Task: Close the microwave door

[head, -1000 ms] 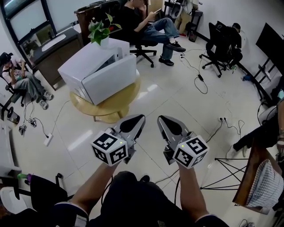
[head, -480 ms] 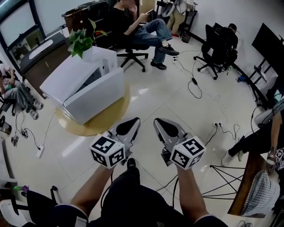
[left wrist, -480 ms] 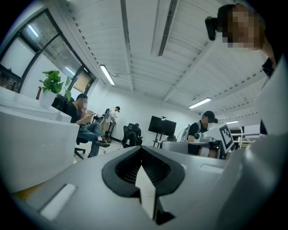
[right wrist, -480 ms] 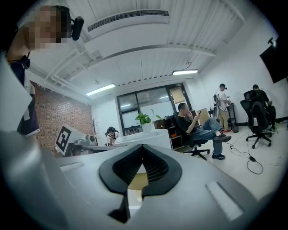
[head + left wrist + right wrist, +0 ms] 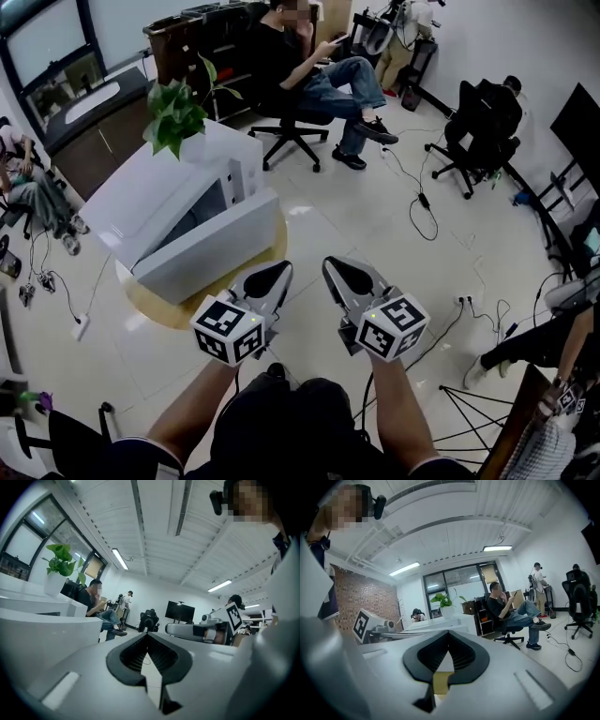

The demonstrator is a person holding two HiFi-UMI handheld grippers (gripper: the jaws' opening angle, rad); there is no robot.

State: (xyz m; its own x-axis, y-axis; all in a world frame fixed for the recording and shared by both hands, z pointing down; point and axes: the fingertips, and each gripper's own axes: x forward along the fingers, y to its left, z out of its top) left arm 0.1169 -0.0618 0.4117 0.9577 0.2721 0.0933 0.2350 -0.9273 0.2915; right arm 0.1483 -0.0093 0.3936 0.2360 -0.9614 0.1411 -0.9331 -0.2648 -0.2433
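Nothing is done yet: the microwave sits on a round table with its door swung open. Near the microwave, short of its door, the left gripper and right gripper are each pinched together on nothing (tips meeting). The count is one microwave, one door, one plant atop the microwave, and two grippers.

Bright, even indoor light falls from long white fluorescent ceiling strips, with daylight through the dark-framed windows. Shadows are faint and soft. The glossy white tiled floor carries pale glare patches. The head view is sharp and bends at its edges. Both gripper views are fisheye circles with black corners; in them the grey left claw and grey right claw loom blurred, the room behind clearer.
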